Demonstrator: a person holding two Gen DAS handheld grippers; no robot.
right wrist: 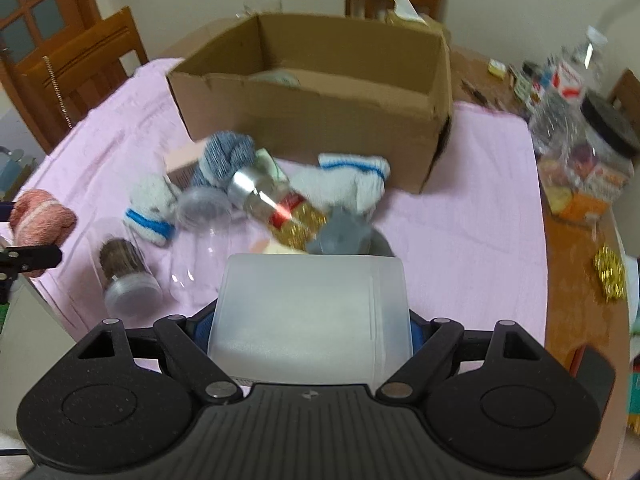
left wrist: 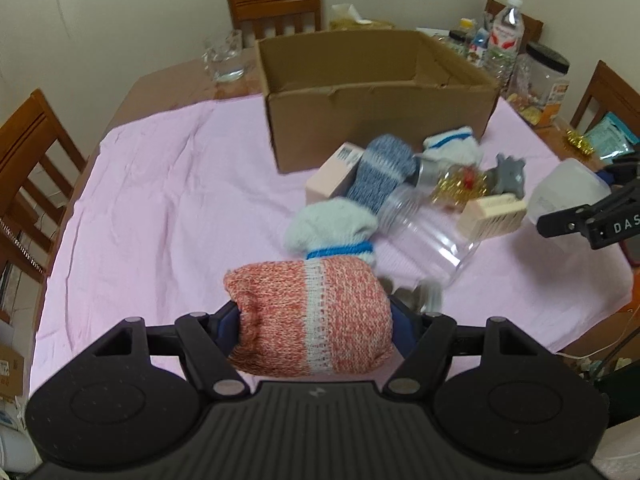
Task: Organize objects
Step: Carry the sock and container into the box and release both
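Gripping an orange sock (left wrist: 310, 318), your left tongs (left wrist: 316, 326); right tongs (right wrist: 311, 330) clamp a frosted container (right wrist: 310, 312), both near the cardboard box (left wrist: 376, 92).

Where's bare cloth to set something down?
Free: pink cloth left of the cardboard box, toward the glass; also the strip right of the pile. Crowded: the socks-and-jars pile in front of the box.

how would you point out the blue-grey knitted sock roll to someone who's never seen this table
Start at the open brown cardboard box on the pink tablecloth. In the pile before its front wall, the blue-grey knitted sock roll leans on a pale pink carton. Neighbouring rolls are white with blue bands.
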